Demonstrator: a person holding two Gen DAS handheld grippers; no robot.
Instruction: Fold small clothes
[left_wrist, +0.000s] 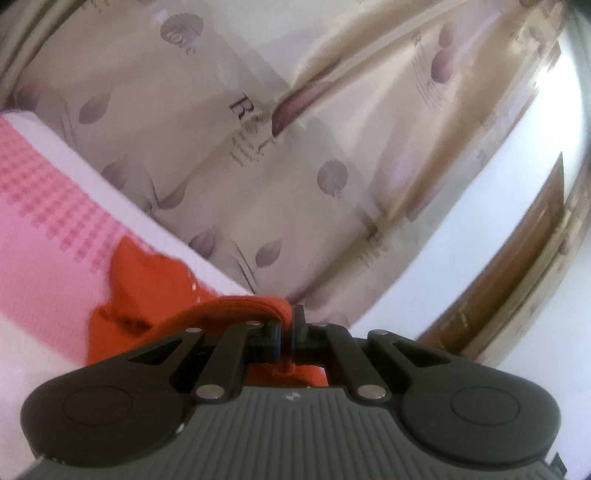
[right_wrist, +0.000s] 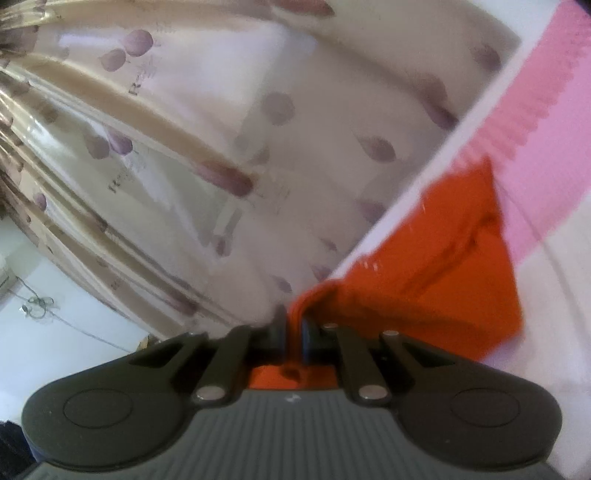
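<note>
Grippers left (left_wrist: 287, 328) and right (right_wrist: 294, 329) each clamp the orange garment's (right_wrist: 424, 266) edge.

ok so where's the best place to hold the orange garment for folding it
Hold the orange garment by its thick banded hem, one gripper near each end, coming in edge-on. That is how it is held now: left gripper and right gripper are each shut on the band, the cloth trailing onto the pink-and-white cover.
</note>
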